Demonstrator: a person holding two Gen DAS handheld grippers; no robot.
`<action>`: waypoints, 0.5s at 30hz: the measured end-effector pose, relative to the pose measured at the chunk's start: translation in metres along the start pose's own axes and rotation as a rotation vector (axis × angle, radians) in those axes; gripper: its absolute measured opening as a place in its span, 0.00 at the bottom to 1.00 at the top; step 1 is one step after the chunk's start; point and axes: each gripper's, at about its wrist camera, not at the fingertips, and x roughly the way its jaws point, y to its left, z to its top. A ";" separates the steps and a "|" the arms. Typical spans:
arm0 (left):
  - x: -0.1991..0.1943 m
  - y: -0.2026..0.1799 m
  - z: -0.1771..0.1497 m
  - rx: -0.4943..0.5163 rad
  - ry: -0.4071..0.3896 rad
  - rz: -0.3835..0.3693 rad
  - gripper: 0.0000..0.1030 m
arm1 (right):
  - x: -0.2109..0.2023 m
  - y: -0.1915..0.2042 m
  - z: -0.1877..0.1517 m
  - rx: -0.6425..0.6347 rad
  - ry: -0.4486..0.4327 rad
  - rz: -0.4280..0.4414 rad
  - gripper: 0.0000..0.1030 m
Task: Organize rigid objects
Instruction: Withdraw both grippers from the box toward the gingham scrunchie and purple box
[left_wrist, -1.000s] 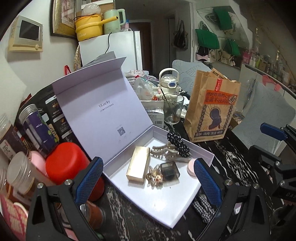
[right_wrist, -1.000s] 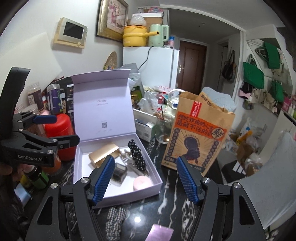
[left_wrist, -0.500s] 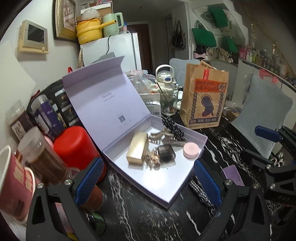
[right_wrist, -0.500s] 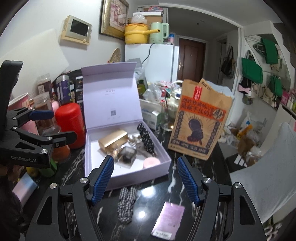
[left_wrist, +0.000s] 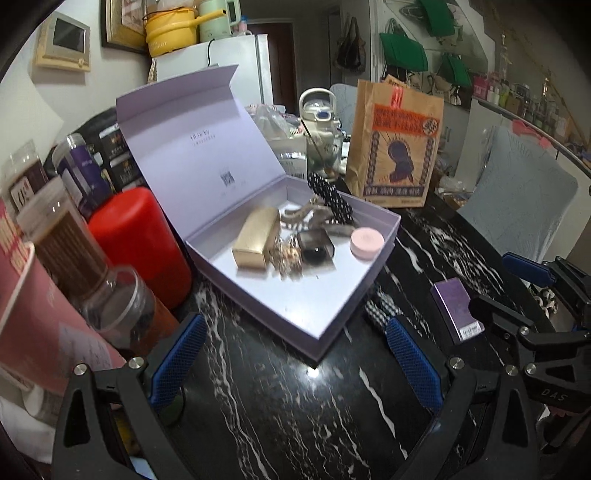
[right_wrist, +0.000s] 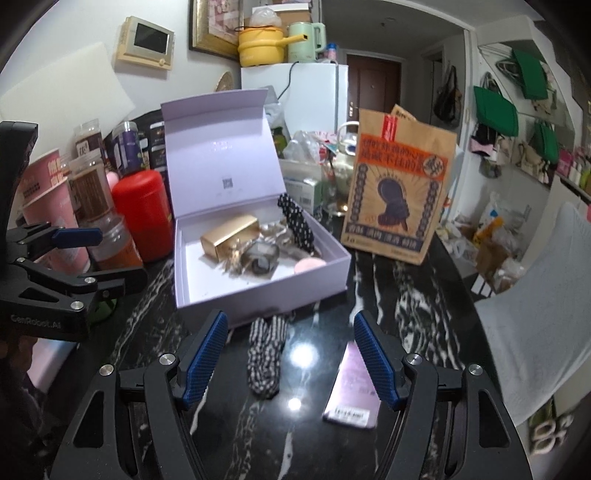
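An open lilac box (left_wrist: 314, 314) (right_wrist: 266, 291) stands on the black marble table with its lid up. Inside lie a gold case (left_wrist: 255, 236) (right_wrist: 229, 229), a polka-dot hair clip (left_wrist: 330, 197) (right_wrist: 295, 221), a pink round compact (left_wrist: 366, 241) (right_wrist: 309, 264), a dark smoky item (left_wrist: 316, 249) and claw clips. On the table in front of the box lie a checked hair clip (right_wrist: 266, 354) (left_wrist: 382, 310) and a purple card packet (right_wrist: 354, 387) (left_wrist: 457, 310). My left gripper (left_wrist: 295, 362) is open and empty, near the box's front corner. My right gripper (right_wrist: 291, 362) is open and empty, above the checked clip.
A red canister (left_wrist: 136, 240) (right_wrist: 142, 214), jars and a pink cup (left_wrist: 33, 314) crowd the left of the box. A brown paper bag (left_wrist: 397, 144) (right_wrist: 399, 188), a kettle and a glass stand behind it. A grey chair (left_wrist: 517, 192) stands at the right.
Both grippers have drawn back from the box toward the near table edge. The checked clip and purple packet have come into view in front of the box. Both jaws stay open.
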 end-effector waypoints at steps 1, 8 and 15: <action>0.001 -0.001 -0.003 0.001 0.006 0.003 0.97 | 0.001 0.000 -0.004 0.005 0.004 0.002 0.69; 0.010 -0.006 -0.021 0.025 0.055 0.013 0.97 | 0.008 0.006 -0.026 0.011 0.040 0.019 0.69; 0.014 -0.006 -0.036 0.016 0.094 -0.027 0.97 | 0.026 0.011 -0.042 0.026 0.107 0.053 0.69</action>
